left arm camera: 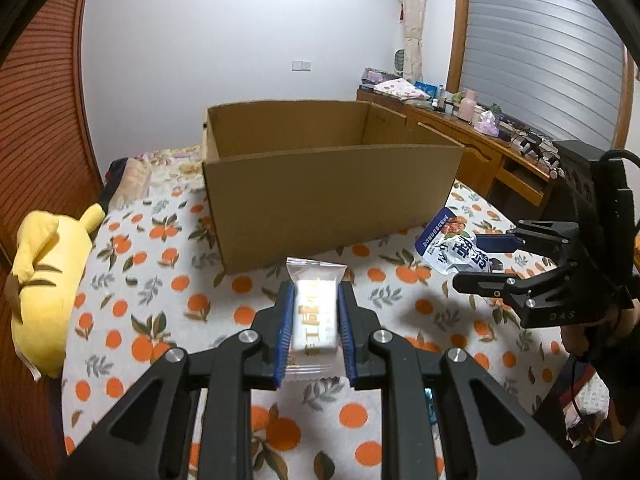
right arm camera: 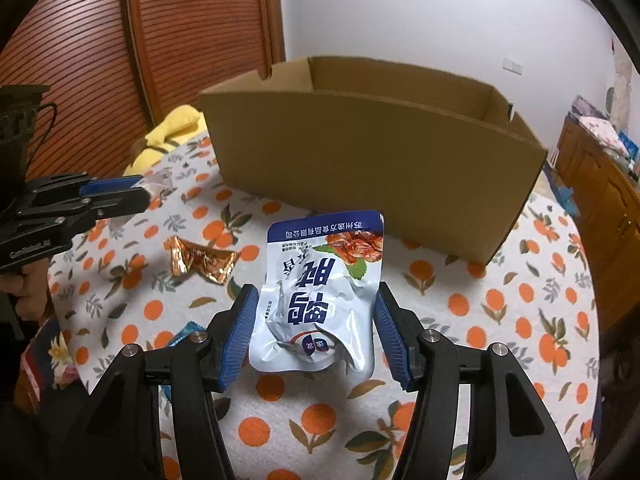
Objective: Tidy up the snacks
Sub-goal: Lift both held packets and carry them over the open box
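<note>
My left gripper (left arm camera: 315,300) is shut on a small white wrapped snack bar (left arm camera: 315,312) and holds it above the bed, in front of an open cardboard box (left arm camera: 320,184). My right gripper (right arm camera: 316,300) is shut on a white and blue snack pouch (right arm camera: 324,292) and holds it near the box (right arm camera: 372,152). In the left wrist view the right gripper (left arm camera: 468,260) shows at the right with the pouch (left arm camera: 456,246). In the right wrist view the left gripper (right arm camera: 136,194) shows at the left. A crumpled orange foil snack (right arm camera: 200,260) lies on the bedspread.
The bed has a white spread with orange fruit print (left arm camera: 160,300). A yellow plush toy (left arm camera: 48,280) lies at its left edge. A wooden desk (left arm camera: 480,136) with clutter stands at the right. A blue wrapper (right arm camera: 184,332) peeks out by my right gripper's left finger.
</note>
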The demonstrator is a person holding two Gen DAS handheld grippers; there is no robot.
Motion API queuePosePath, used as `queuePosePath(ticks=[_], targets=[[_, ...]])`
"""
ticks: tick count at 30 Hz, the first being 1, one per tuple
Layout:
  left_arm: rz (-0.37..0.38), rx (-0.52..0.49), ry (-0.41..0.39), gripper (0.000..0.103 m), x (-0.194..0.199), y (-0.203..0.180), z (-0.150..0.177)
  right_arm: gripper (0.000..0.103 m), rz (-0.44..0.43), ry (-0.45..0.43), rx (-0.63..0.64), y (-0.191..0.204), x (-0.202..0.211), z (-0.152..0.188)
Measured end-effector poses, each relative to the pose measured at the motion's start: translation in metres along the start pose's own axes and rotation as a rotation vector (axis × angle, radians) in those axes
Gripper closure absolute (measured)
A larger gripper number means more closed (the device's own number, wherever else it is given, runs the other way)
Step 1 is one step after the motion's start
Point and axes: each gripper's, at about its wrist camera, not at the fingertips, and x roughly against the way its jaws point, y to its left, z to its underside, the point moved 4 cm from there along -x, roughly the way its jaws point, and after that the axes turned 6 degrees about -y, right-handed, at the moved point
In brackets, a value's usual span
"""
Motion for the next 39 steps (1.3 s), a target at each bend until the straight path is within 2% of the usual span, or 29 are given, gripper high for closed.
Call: queuePosePath(ticks=[21,30,39], targets=[[-0.008,-0.098,-0.078,0.084,-0.005,-0.016,-0.074,0.044,0.037,-0.104,0.010,-0.018,0.029,-0.050],[-0.010,-0.116,-0.078,0.084,-0.020,-0.015,-0.089,0.044,0.021,-0.132,0.018,-0.018,0.032,-0.077],[0.008,-0.080,-0.061,0.084,-0.044,-0.010,-0.095,0.044,-0.012,-0.134,-0.006,-0.028,0.021,-0.098]])
